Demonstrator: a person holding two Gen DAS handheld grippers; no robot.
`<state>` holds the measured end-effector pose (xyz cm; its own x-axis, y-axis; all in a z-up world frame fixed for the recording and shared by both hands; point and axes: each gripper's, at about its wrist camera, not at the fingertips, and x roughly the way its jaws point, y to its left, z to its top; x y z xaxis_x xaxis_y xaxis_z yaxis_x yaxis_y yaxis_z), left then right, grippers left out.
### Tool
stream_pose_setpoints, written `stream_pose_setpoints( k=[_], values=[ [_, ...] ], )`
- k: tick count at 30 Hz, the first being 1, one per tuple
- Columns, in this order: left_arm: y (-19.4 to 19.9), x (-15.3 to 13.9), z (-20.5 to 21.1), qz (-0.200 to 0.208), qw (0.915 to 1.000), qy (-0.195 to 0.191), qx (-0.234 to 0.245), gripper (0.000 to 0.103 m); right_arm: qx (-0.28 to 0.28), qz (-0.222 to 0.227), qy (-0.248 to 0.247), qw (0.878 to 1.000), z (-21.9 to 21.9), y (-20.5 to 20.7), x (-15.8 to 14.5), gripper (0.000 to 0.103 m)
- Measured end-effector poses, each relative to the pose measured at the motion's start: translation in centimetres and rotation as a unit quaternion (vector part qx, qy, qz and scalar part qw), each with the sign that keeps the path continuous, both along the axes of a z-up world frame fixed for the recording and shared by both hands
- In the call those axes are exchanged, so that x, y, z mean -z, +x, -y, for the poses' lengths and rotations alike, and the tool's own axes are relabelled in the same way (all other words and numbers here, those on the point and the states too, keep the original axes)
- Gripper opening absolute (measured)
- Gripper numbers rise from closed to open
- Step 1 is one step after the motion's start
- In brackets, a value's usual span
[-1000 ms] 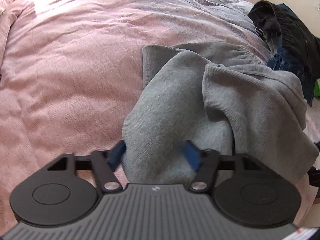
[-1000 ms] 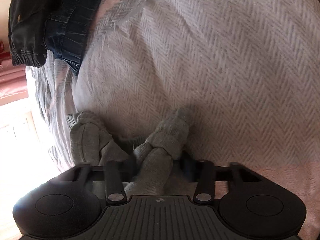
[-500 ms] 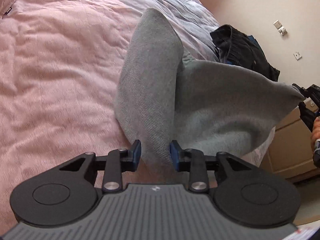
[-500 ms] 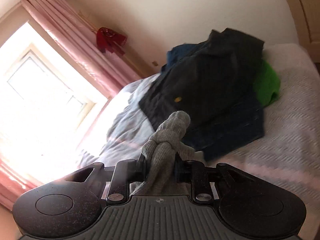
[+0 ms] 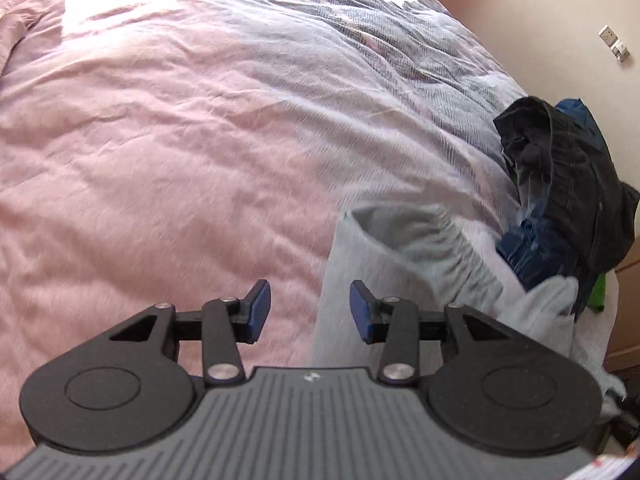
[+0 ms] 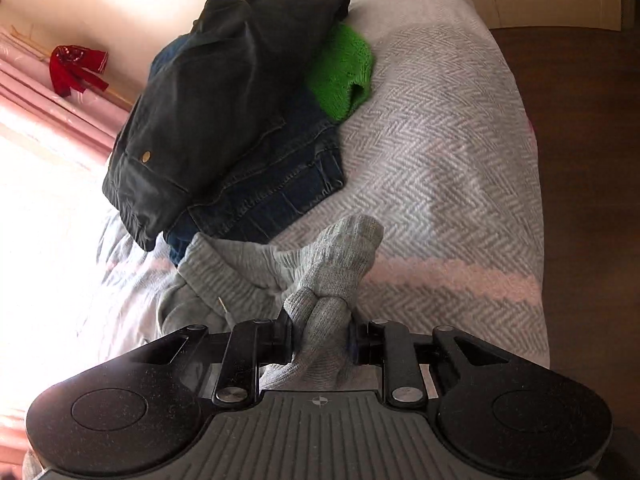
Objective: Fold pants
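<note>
The grey sweatpants [image 5: 400, 256] lie crumpled on the bed at the right of the left wrist view, elastic waistband uppermost. My left gripper [image 5: 310, 311] hovers above their left edge with its jaws opening. The blue pads [image 5: 258, 308] touch nothing; grey fabric shows below the gap near the right pad. In the right wrist view my right gripper [image 6: 320, 346] is shut on a bunched fold of the grey sweatpants [image 6: 332, 264], which sticks up past the fingers. The rest of the garment trails off to the left.
A pile of dark trousers [image 6: 208, 100], blue jeans [image 6: 280, 188] and a green garment [image 6: 344, 68] sits on the herringbone blanket [image 6: 440, 160] just beyond the sweatpants. The pink bedspread [image 5: 160, 160] stretches left. The bed's edge drops to dark floor [image 6: 588, 160]; a wooden cabinet [image 5: 628, 300] stands right.
My left gripper let go of the grey fabric it was pinching, and the pants dropped onto the bed at its right. The right gripper closed on the fold, rose and rolled.
</note>
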<state>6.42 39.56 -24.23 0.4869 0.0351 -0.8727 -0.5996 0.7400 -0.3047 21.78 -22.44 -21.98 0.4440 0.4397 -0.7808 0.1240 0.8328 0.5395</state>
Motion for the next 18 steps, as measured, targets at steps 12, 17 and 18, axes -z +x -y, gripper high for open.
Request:
stream_pose_setpoints(
  k=[12, 17, 18],
  values=[
    [9.1, 8.0, -1.5, -0.107, 0.9921, -0.038, 0.054, 0.006, 0.016, -0.008, 0.006, 1.000, -0.4, 0.7, 0.4, 0.021],
    [1.9, 3.9, -3.1, -0.005, 0.9980, -0.047, -0.043, 0.005, -0.064, 0.040, 0.035, 0.997, -3.7, 1.5, -2.9, 0.020],
    [-0.2, 2.9, -3.6, 0.009, 0.9967, -0.047, -0.066, 0.005, -0.087, 0.053, 0.043, 0.994, -5.0, 1.8, -4.1, 0.019]
  ],
)
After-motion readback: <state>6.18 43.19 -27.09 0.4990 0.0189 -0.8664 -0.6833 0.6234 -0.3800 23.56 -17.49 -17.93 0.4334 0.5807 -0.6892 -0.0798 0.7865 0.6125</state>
